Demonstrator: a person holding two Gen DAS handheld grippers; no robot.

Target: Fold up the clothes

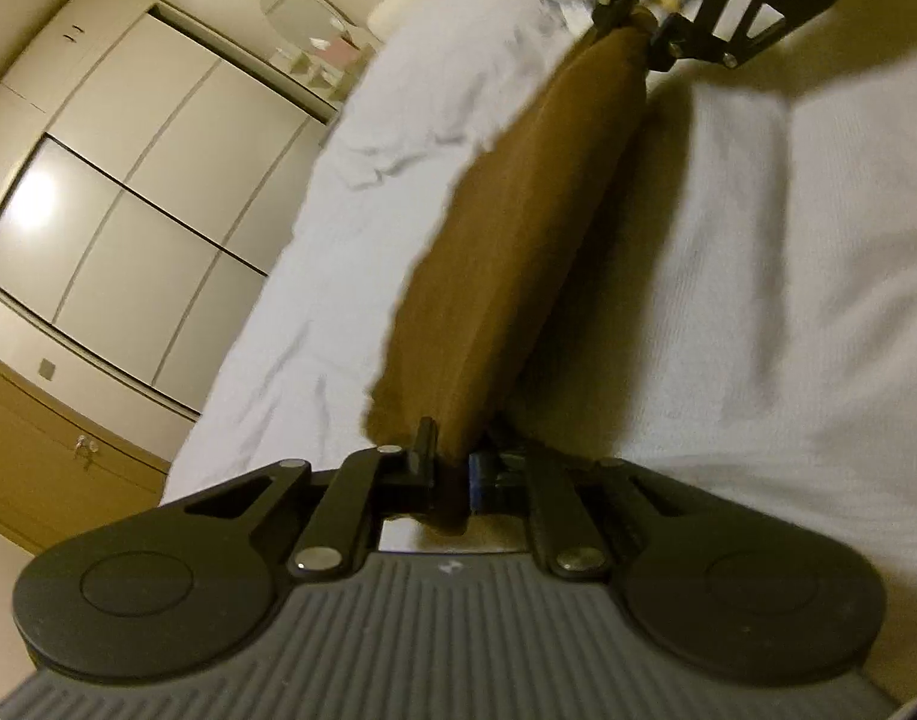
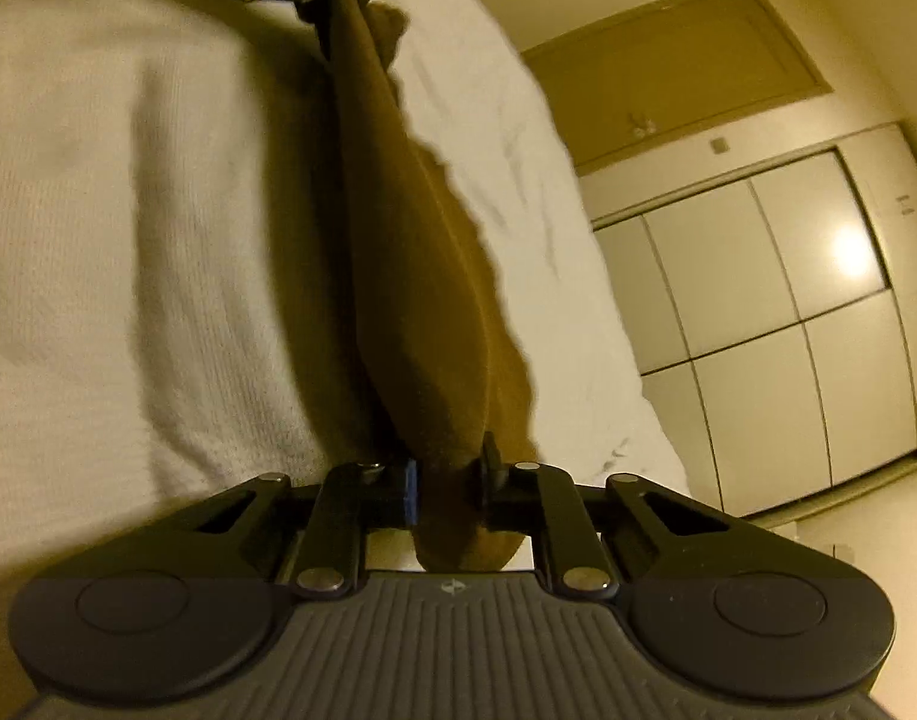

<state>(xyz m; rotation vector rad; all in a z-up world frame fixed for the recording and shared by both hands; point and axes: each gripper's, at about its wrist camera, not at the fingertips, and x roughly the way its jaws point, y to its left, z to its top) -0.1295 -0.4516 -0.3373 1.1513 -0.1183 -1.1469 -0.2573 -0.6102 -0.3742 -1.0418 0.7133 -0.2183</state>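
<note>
Brown, soft cloth, a garment point(image 1: 506, 240) of a kind I cannot make out, runs up the middle of the left wrist view, stretched above the white ribbed bedspread point(image 1: 758, 276). At lower centre the left gripper point(image 1: 449, 468) is clamped on one end; at the upper right the right gripper point(image 1: 650, 18) pinches the other.

From the right wrist view the garment point(image 2: 410, 276) sags limp and light, best held by its corners.

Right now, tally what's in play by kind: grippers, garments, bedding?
Grippers: 2, left gripper and right gripper, each shut on an end of the garment
Garments: 1, brown garment, stretched between them above the bed
Bedding: 1, white bed sheet
Total: 4
</note>
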